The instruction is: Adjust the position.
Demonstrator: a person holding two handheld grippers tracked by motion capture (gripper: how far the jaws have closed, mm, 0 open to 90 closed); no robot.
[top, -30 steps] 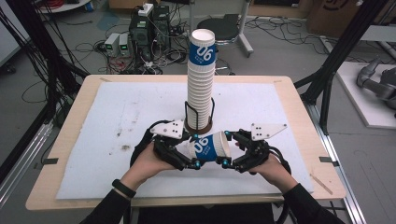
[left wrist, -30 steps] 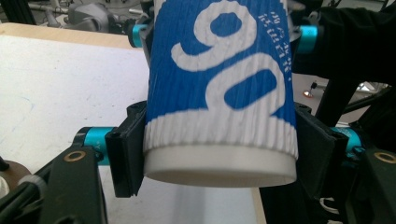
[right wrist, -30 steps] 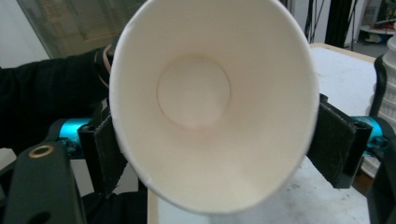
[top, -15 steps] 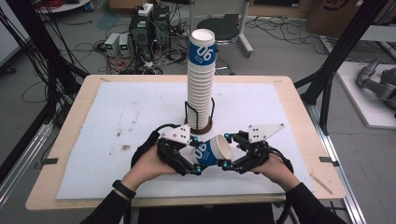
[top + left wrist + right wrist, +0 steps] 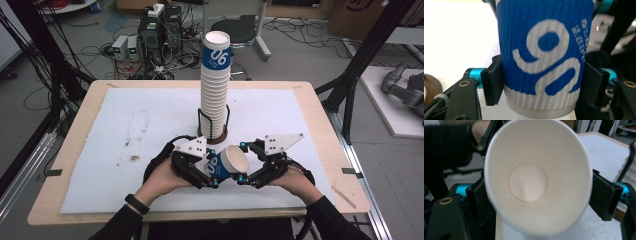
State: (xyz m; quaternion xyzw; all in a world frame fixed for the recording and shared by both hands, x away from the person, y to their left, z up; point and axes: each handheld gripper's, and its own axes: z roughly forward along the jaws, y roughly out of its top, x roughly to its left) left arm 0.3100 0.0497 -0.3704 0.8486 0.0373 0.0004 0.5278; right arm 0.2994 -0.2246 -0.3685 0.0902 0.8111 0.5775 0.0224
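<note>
A blue ribbed paper cup [image 5: 219, 169] marked 06 lies on its side in the air over the table's front middle. My left gripper [image 5: 212, 171] is shut on its lower body, having just closed; in the left gripper view both pads [image 5: 492, 83] press the cup [image 5: 541, 50]. My right gripper [image 5: 241, 162] faces the cup's white mouth [image 5: 527, 182]. Its jaws have just been opening and stand open, with the rim between the pads [image 5: 602, 197]. A tall stack of the same cups [image 5: 215, 85] stands upright behind the grippers.
The stack sits in a black wire holder on a brown round base [image 5: 212, 135], just behind the grippers. A white mat [image 5: 125, 125] covers the wooden table [image 5: 320, 100]. Black frame posts [image 5: 360, 65] rise at the right, and cables and boxes lie on the floor behind.
The cup has tipped so that its white mouth shows more from above. The left jaws spread and came back onto the cup. Both hands stayed where they were.
</note>
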